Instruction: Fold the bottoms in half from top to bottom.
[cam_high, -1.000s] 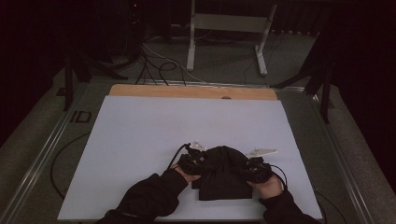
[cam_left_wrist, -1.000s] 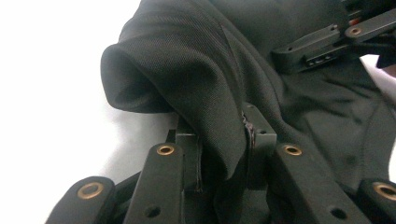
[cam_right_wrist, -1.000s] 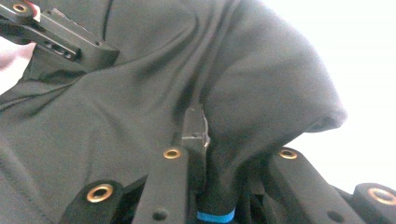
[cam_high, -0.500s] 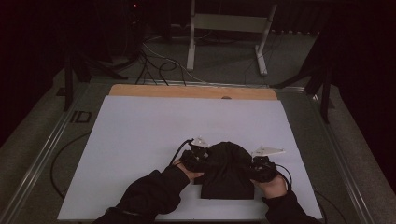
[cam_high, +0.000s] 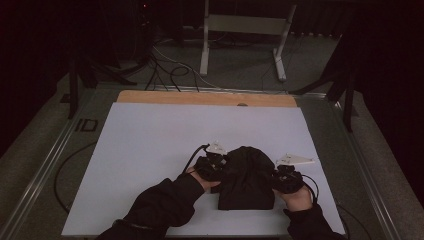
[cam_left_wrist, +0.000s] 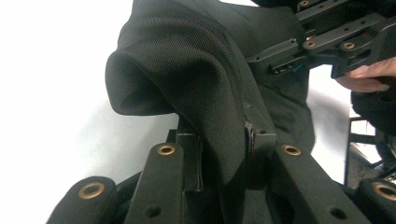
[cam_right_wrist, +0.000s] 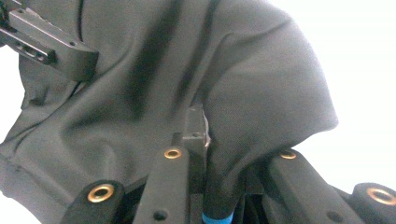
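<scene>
Jaws of both grippers pinch the black cloth (cam_high: 246, 175) (bunched, creased).

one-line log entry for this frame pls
scene: black cloth on white table | left gripper: shut on cloth edge | right gripper: shut on cloth fold | state: cloth bunched between both, near front edge

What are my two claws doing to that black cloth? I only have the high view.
Observer: The left claw is shut on a fold of the black cloth, pinched between its jaws.
Operator: And the right one?
Observer: The right claw is also clamped on a fold, which drapes over one jaw.
Operator: Is the cloth flat on the white table?
Observer: No, near the left claw its edge curls up off the white table.
</scene>
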